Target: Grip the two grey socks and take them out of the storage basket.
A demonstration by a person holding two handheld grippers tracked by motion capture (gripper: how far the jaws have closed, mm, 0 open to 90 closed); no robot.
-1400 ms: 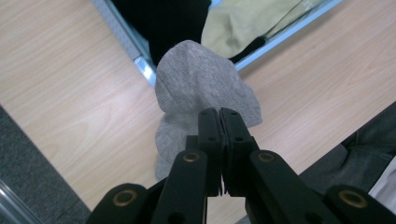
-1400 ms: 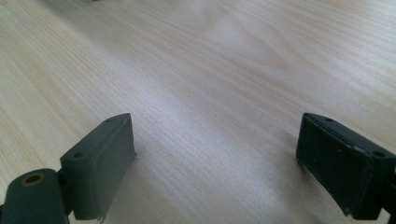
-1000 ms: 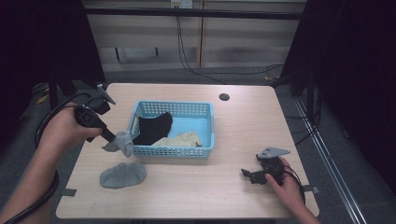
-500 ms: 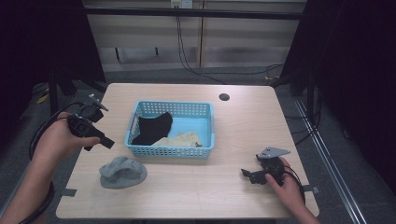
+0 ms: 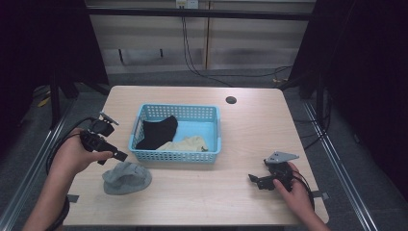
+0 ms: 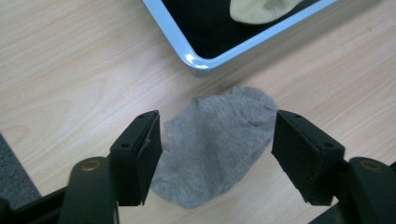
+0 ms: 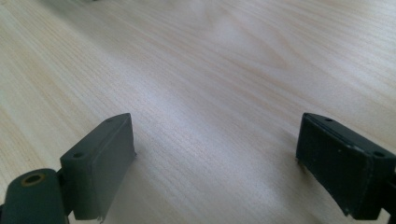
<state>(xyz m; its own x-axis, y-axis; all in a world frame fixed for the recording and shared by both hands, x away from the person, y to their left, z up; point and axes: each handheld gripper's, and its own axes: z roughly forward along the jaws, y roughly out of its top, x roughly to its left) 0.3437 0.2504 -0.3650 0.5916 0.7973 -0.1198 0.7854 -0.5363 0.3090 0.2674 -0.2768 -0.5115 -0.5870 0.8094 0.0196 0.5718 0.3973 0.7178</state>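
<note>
A grey sock (image 5: 126, 177) lies crumpled on the table in front of the blue basket (image 5: 159, 155). In the left gripper view the grey sock (image 6: 219, 144) lies below and between the open jaws, apart from them. My left gripper (image 5: 117, 155) hangs above the table at the left, open and empty. In the basket rest a black sock (image 5: 156, 132) and a cream sock (image 5: 187, 143). My right gripper (image 5: 253, 179) sits low at the table's front right, open, with bare wood between its jaws (image 7: 215, 158).
The wooden table (image 5: 250, 125) has a dark round hole (image 5: 231, 100) near its far edge. Black cables run on the floor behind it. The basket's corner (image 6: 196, 63) lies just beyond the grey sock.
My left gripper let go of the grey sock, which dropped to the table, then drew back to the left and up. The right gripper has not moved.
</note>
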